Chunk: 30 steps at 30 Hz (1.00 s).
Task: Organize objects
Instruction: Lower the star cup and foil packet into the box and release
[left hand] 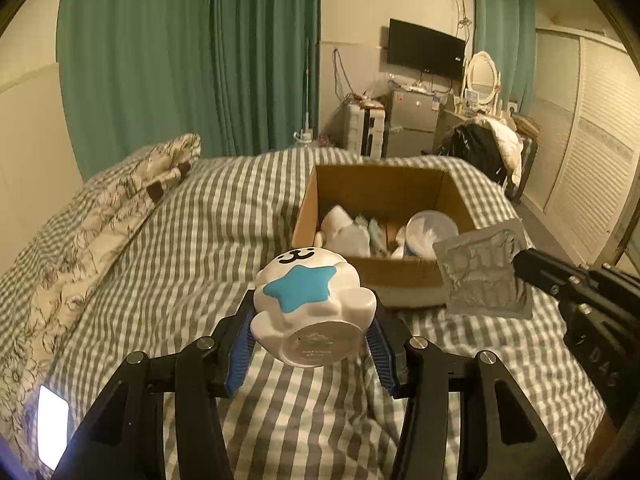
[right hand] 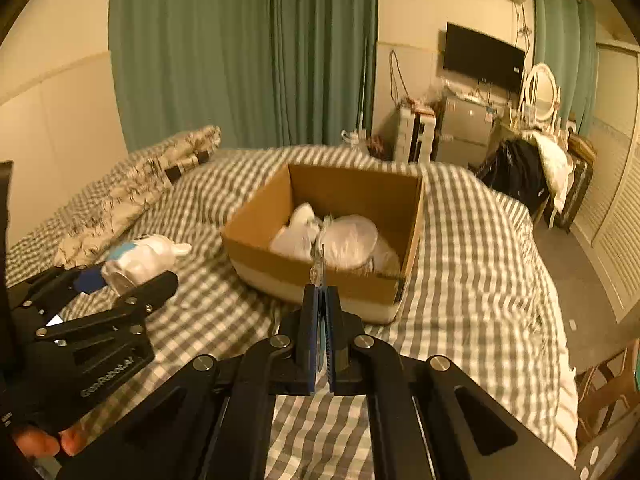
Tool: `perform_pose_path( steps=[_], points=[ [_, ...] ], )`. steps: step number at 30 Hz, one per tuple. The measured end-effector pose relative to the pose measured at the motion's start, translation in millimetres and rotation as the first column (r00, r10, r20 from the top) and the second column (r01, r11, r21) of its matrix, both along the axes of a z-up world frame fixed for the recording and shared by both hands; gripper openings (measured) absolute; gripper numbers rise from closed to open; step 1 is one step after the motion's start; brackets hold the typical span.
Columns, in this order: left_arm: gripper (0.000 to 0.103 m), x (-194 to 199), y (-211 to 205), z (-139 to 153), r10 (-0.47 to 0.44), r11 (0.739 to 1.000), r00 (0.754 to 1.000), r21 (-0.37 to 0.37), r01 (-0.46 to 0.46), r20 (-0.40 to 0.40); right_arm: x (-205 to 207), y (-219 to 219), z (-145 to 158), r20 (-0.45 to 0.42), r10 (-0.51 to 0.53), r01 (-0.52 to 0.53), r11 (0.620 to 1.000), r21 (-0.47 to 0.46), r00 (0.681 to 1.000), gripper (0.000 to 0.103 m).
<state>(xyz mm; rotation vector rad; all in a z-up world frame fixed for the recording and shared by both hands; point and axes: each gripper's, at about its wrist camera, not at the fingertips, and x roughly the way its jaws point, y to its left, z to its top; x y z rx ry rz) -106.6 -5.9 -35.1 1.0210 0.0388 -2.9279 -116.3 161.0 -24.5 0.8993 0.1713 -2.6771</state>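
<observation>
My left gripper is shut on a white cartoon animal mug with a blue star, held above the checked bed, base toward the camera. It also shows in the right wrist view. My right gripper is shut on a flat silver foil packet, seen edge-on in the right wrist view, just in front of the box's near wall. An open cardboard box on the bed holds several white and clear plastic items.
The bed has a grey checked cover and a patterned pillow at the left. Green curtains hang behind. A TV, fridge, dresser with mirror and a wardrobe stand beyond the bed.
</observation>
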Motion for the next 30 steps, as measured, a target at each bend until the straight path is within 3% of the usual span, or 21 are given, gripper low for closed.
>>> perform_pose_path(
  steps=[7,16,22,30],
  points=[
    [0.052,-31.7,7.7,30.4,-0.033,0.999,0.998,-0.019,0.032,-0.058,-17.9,10.2,42.2,-0.089,-0.006,0.005,1.000,-0.013,0.996,0.003],
    [0.052,-109.2,9.8,46.5,-0.038,0.999,0.996,-0.025,0.036,-0.085,-91.6,18.7,68.2,-0.138,-0.033,0.032,0.999,-0.011,0.990,0.003],
    [0.052,-161.9,12.8,29.1,-0.050,0.998,0.997,-0.029,0.049,-0.064,-147.5,5.5,53.0,-0.121,-0.023,0.025,1.000,0.012,0.992,0.003],
    [0.052,-206.1,17.6,-16.2,-0.070,0.997,0.998,-0.018,0.070,-0.005,-201.1,-2.7,-0.8,-0.046,0.016,-0.016,1.000,-0.007,0.999,0.003]
  ],
)
